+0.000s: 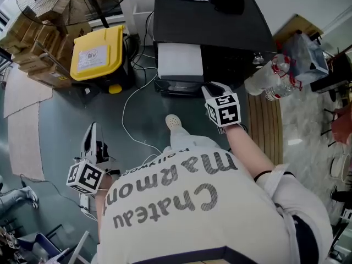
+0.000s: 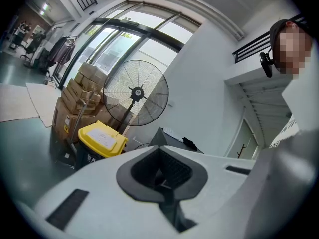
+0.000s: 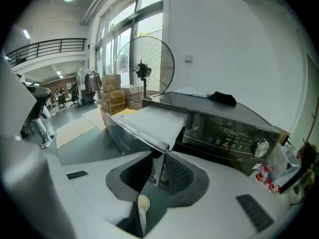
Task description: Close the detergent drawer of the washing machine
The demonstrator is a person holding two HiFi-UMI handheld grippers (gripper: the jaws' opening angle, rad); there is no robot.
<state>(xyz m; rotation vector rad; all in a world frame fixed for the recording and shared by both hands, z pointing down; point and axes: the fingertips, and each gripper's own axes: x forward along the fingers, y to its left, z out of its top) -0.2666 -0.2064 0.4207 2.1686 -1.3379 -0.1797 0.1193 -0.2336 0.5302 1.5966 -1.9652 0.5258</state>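
Note:
The black washing machine stands ahead of me with its white detergent drawer pulled out toward me. My right gripper is at the drawer's front right corner. In the right gripper view the end of the drawer's front panel fills the gap between the jaws of the right gripper, with the control panel to the right. My left gripper hangs low at the left over the floor, far from the machine. In its own view the left gripper is shut on nothing.
A yellow-lidded bin stands left of the machine, with stacked cardboard boxes and a big floor fan behind it. A white cable runs across the floor. Plastic bottles lie to the machine's right. My shoe is below the drawer.

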